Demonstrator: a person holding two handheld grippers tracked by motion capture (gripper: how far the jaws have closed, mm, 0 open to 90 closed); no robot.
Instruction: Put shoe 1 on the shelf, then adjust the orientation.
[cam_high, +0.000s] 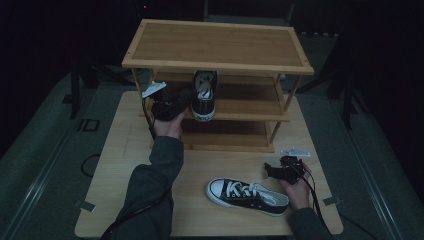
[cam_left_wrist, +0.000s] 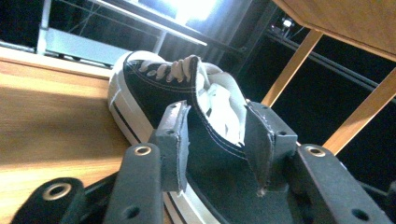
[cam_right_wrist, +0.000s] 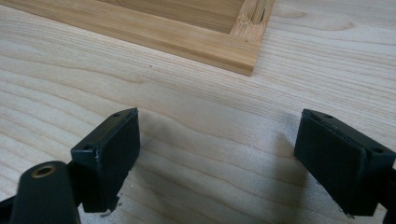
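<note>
Rack (cam_high: 218, 46) of wood stands at the upper middle of the high view, on the bench (cam_high: 125, 150). Left gripper (cam_high: 186, 97) has its jaws clamped on the collar of a black shoe (cam_high: 204, 95) resting on the middle shelf. Right gripper (cam_high: 270, 170), lower right, has jaws spread wide over bare bench, just beside a second shoe (cam_high: 247, 196) lying at bottom centre.

Lab/studio: dark room w/ stands (cam_high: 75, 80), wood table (cam_high: 120, 150).

Dim high view, brighter gripper views
</note>
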